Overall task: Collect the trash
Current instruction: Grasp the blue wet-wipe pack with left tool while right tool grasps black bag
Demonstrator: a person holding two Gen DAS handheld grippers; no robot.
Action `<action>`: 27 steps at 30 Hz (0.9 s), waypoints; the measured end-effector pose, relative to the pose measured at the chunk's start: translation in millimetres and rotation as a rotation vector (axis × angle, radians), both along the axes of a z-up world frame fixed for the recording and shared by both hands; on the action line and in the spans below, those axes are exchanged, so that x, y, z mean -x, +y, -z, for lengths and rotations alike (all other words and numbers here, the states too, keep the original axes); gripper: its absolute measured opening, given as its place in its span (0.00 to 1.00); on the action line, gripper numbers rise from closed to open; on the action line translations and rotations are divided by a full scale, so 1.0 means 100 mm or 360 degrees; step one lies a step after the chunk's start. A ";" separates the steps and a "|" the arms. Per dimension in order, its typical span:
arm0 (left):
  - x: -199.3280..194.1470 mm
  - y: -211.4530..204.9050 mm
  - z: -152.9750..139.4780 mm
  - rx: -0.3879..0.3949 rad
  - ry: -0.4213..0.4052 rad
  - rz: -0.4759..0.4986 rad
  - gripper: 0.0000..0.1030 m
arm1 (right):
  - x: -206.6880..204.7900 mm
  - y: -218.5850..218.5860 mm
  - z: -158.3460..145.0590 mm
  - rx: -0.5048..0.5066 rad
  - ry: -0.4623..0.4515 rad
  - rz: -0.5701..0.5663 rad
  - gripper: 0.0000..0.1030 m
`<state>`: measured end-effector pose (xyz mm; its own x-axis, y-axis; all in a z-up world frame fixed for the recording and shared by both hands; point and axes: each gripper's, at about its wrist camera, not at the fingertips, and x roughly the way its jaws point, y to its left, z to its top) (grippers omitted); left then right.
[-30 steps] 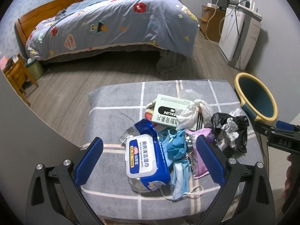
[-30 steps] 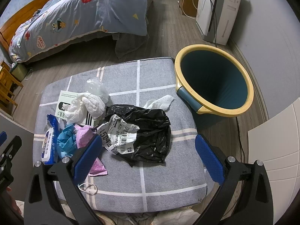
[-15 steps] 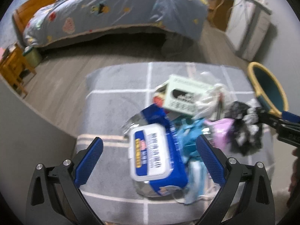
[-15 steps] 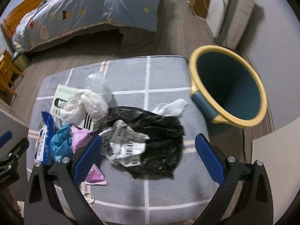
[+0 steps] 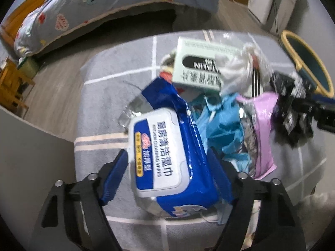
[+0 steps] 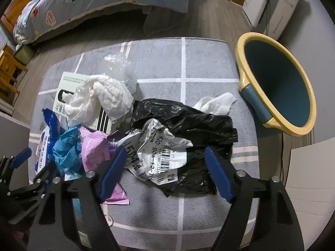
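Left gripper (image 5: 167,179): jaws spread, straddling the blue wipes pack (image 5: 167,159), lower centre of the left view; contact unclear.
Right gripper (image 6: 165,173): jaws spread around the black bag (image 6: 188,129) with its crumpled label (image 6: 161,156), mid-frame.
Bin (image 6: 278,83): right edge, just beside the grey cushion (image 6: 205,67).
Trash pile: green box (image 5: 201,64), white tissue (image 6: 104,96), pink wrapper (image 6: 96,152).
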<state>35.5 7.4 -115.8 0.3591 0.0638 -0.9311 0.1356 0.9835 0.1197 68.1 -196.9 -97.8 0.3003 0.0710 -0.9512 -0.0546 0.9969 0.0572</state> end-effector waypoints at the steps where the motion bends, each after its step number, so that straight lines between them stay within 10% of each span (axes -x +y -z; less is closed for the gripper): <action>1: -0.01 -0.02 0.02 -0.0029 0.0009 0.0014 0.69 | 0.00 0.01 0.01 0.0004 0.0006 -0.0006 0.64; 10: -0.04 -0.07 -0.15 -0.0143 -0.0123 0.0133 0.27 | -0.04 -0.13 -0.04 -0.0146 0.0035 0.0066 0.14; 27: -0.02 0.61 -0.93 0.0247 -0.0466 -0.0181 0.11 | -0.01 -0.42 -0.67 -0.0270 -0.0197 0.0088 0.06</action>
<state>37.8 68.9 -22.7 0.6112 -0.0156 -0.7914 0.0062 0.9999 -0.0149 68.7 -238.9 -31.3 0.4217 0.2073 -0.8827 -0.0174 0.9752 0.2208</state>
